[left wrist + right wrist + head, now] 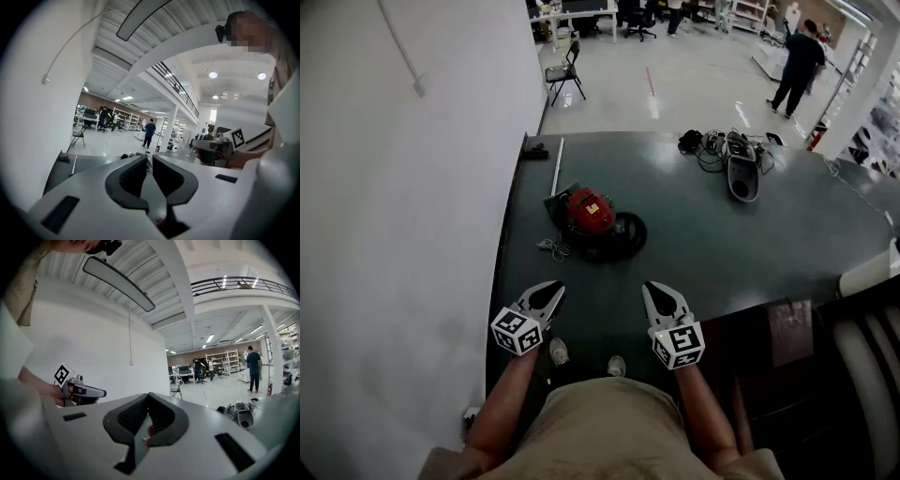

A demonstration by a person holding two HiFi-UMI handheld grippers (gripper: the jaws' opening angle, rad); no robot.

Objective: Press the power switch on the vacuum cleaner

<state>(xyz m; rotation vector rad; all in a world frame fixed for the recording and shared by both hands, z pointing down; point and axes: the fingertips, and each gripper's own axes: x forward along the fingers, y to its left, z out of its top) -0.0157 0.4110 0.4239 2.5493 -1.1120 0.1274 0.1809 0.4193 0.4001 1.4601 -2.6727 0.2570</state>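
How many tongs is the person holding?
2. The left tongs and the right tongs sit side by side over the near edge of the dark mat. None seem hidden.

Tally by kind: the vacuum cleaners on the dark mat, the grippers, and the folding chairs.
Vacuum cleaners: 2 (red vacuum cleaner, grey vacuum cleaner)
Grippers: 2 (left gripper, right gripper)
Folding chair: 1
Total: 5
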